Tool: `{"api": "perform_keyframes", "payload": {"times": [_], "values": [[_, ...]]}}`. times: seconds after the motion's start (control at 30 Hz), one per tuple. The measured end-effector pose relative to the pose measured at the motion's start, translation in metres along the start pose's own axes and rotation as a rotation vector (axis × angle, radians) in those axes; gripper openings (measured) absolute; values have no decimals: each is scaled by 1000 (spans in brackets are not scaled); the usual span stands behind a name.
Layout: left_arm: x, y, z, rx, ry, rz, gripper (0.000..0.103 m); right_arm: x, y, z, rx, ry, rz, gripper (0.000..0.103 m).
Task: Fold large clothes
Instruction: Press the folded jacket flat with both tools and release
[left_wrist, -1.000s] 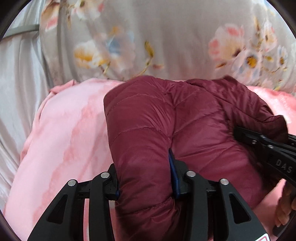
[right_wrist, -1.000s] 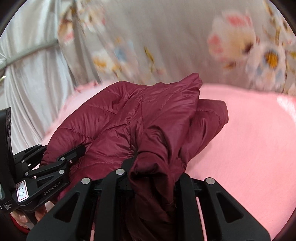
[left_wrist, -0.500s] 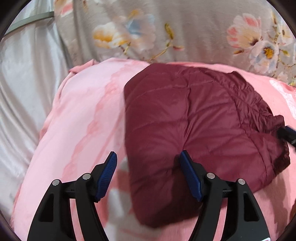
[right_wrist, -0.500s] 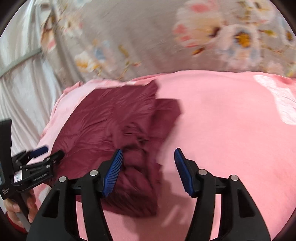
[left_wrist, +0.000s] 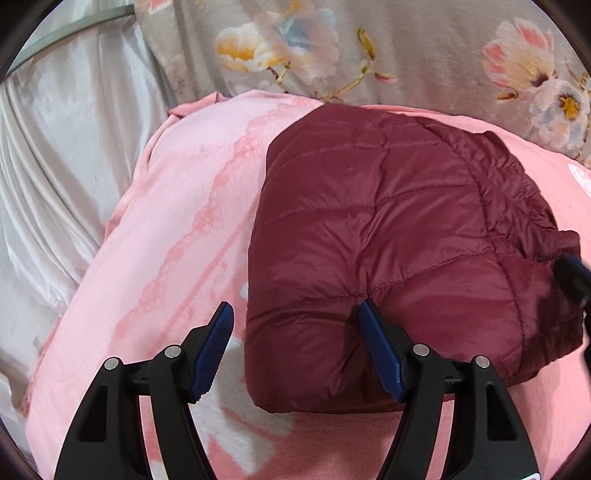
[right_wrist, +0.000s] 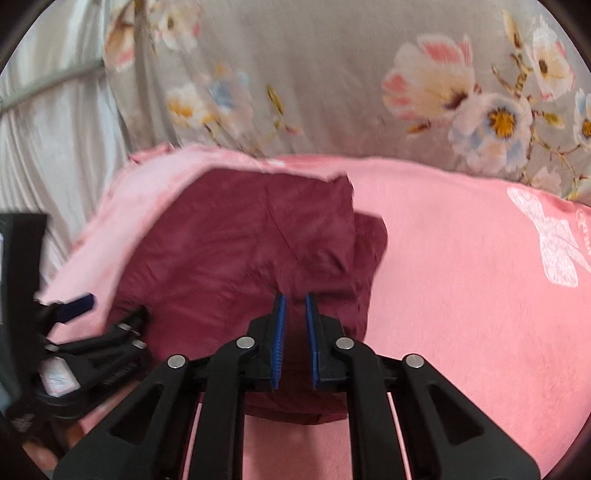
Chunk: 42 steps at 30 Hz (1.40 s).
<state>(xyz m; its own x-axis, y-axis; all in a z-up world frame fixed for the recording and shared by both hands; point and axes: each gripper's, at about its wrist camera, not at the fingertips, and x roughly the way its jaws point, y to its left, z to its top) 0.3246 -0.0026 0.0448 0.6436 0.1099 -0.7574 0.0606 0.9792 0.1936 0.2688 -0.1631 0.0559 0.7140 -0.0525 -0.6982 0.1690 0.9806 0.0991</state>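
A dark red quilted jacket (left_wrist: 388, 229) lies folded in a puffy bundle on a pink blanket (left_wrist: 177, 229). My left gripper (left_wrist: 295, 306) is open over the bundle's near left corner; that corner lies between the fingers and the pads do not squeeze it. In the right wrist view the jacket (right_wrist: 258, 251) sits ahead and to the left, with a sleeve edge sticking out at its right. My right gripper (right_wrist: 294, 297) hovers at its near edge, jaws closing to a narrow gap with nothing between them. The left gripper (right_wrist: 110, 312) shows at the far left.
The pink blanket (right_wrist: 461, 277) spreads wide to the right, with a white butterfly print (right_wrist: 554, 240). Grey floral fabric (left_wrist: 406, 48) rises behind it. Shiny white cloth (left_wrist: 55, 147) hangs at the left. The right gripper's tip (left_wrist: 574, 273) pokes in at the jacket's right edge.
Both grippers have let go of the jacket and pulled back; it now rests folded on the blanket. The right jaws opened wide, then drew nearly together.
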Motion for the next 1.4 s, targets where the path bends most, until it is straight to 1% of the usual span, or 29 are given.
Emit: {"api": "perform_keyframes", "payload": {"times": [0.07,0.13,0.23,0.33,0.4,0.5,0.6,0.7,0.77,0.93,1.03,1.1,1.13,1.17,1.2,1.23,1.27,1.3,1.33,1.4], "values": [[5,1,-3,-12,5,-8,69,12,-3,-10,7,41,-6,10],[9,1,-6,-21,5,-8,74,21,-7,-18,26,62,4,8],[13,0,-10,-25,-3,-2,78,28,-10,-26,46,74,13,7],[17,1,-14,-35,-17,-5,82,30,-5,-31,22,75,-6,7],[19,2,-16,-44,-26,-9,82,31,-4,-31,18,77,-9,7],[21,0,-19,-47,-44,-8,82,33,-8,-32,38,84,11,7],[21,-5,-24,-29,-79,19,83,34,-11,-32,52,89,23,7],[19,-11,-27,-15,-104,48,83,34,-9,-32,44,88,16,8],[19,-12,-28,-14,-109,53,83,34,-8,-32,38,87,9,8],[20,-12,-28,-29,-102,32,83,34,-7,-32,31,85,2,9],[20,-11,-28,-23,-108,43,83,33,-8,-32,34,78,5,9],[18,-12,-28,-21,-119,53,83,27,-11,-32,46,53,12,10],[18,-11,-28,-24,-124,55,83,22,-11,-33,50,30,12,14],[15,-10,-29,-28,-135,60,83,16,-11,-33,46,12,3,23],[13,-10,-30,-31,-145,68,84,9,-9,-34,36,-9,-13,36],[10,-10,-31,-34,-158,77,84,0,-6,-36,14,-38,-35,44],[6,-11,-32,-35,-176,87,85,-6,-3,-37,-1,-52,-48,57],[3,-11,-33,-36,-185,91,85,-11,-1,-39,-18,-67,-59,61],[0,-11,-35,-36,-196,94,85,-18,2,-45,-35,-76,-65,62],[-5,-10,-39,-41,-209,95,85,-23,6,-54,-55,-65,-65,71]]}}
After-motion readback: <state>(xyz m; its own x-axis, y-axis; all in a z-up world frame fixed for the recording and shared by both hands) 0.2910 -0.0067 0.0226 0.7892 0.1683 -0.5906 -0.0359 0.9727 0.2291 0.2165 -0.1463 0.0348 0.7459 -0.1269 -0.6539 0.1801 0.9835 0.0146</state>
